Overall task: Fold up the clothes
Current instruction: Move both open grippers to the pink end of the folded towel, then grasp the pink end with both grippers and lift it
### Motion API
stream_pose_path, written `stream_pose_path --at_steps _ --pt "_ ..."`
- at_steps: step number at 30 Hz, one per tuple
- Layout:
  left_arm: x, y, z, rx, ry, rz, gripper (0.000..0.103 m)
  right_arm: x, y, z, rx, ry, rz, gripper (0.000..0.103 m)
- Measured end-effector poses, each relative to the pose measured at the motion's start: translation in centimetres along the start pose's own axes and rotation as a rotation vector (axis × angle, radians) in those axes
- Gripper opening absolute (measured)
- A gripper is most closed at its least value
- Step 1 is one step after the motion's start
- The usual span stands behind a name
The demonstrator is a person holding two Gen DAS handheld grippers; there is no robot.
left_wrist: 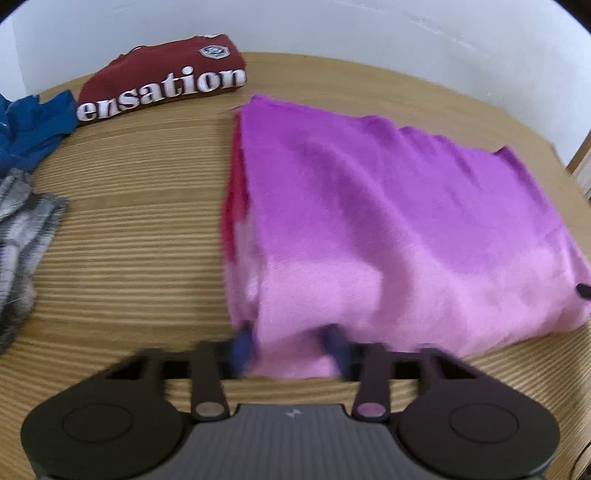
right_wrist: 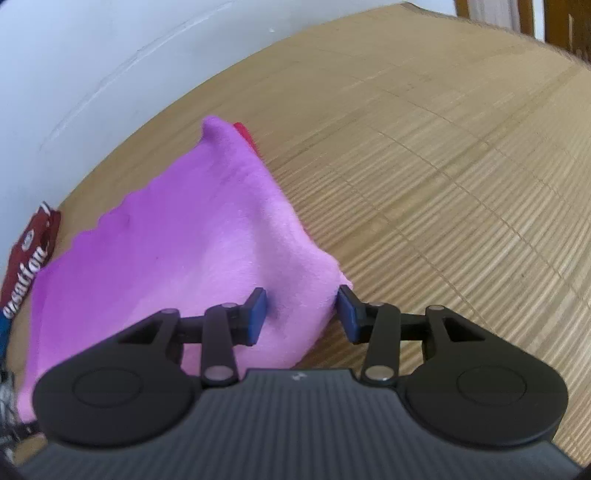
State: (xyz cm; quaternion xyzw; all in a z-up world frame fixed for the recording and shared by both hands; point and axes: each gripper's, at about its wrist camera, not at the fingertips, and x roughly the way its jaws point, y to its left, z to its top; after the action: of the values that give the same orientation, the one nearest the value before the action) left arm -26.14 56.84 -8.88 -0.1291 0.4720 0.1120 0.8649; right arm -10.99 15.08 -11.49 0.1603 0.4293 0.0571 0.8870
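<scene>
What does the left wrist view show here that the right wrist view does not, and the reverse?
Only the left wrist view shows the left gripper, blurred, with the near edge of the purple cloth between its fingers, and a grey striped garment at the left edge. Only the right wrist view shows the right gripper, its jaws apart around the cloth's near corner, plus the bare table stretching to the right. Both share the purple cloth with red beneath, the folded maroon shirt and the white wall.
</scene>
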Motion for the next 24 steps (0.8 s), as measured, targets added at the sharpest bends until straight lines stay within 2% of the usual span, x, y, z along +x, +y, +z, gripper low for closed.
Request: stream_pose_path --at_steps 1,2,6,7,9,11,13,14,16,18,21,24 --pt "-0.2 -0.3 0.2 -0.004 0.005 0.011 0.013 0.1 0.3 0.1 -0.016 0.002 0.006 0.038" --pt "-0.5 -0.5 0.4 -0.002 0.013 0.034 0.012 0.3 0.6 0.2 -0.031 0.003 0.012 0.011" --pt "-1.8 -0.3 -1.0 0.042 0.108 0.116 0.012 -1.3 1.1 1.8 -0.083 -0.060 0.007 0.011" --pt "-1.8 0.0 -1.8 0.060 0.119 0.147 0.017 -1.7 1.1 2.1 -0.115 -0.064 -0.005 0.011" --pt "-2.3 0.3 -2.6 0.080 0.118 0.157 0.016 -1.3 0.4 2.2 -0.152 -0.035 -0.044 0.011" --pt "-2.8 -0.2 -2.7 0.102 0.118 0.173 0.016 -0.2 -0.6 2.0 -0.142 0.038 -0.042 0.013" --pt "-3.4 -1.3 -2.7 0.163 0.102 0.182 0.017 0.1 -1.3 1.6 -0.109 0.065 -0.032 0.016" --pt "-3.8 -1.9 -2.7 0.197 0.092 0.179 0.019 -0.3 -1.5 1.5 -0.095 0.048 -0.035 0.020" --pt "-4.4 -3.4 -2.6 0.266 0.066 0.150 0.030 -1.0 -2.1 1.8 -0.053 0.019 -0.046 0.032" --pt "-4.8 -5.3 -2.6 0.334 0.030 0.124 0.035 -1.7 -3.2 2.0 0.014 0.002 -0.049 0.046" --pt "-4.7 -9.1 -2.8 0.426 -0.023 0.093 0.037 -2.0 -4.9 2.4 0.074 0.011 -0.006 0.047" --pt "-4.4 -13.4 -3.1 0.482 -0.050 0.032 0.040 -0.7 -5.8 2.9 0.081 0.079 0.070 0.047"
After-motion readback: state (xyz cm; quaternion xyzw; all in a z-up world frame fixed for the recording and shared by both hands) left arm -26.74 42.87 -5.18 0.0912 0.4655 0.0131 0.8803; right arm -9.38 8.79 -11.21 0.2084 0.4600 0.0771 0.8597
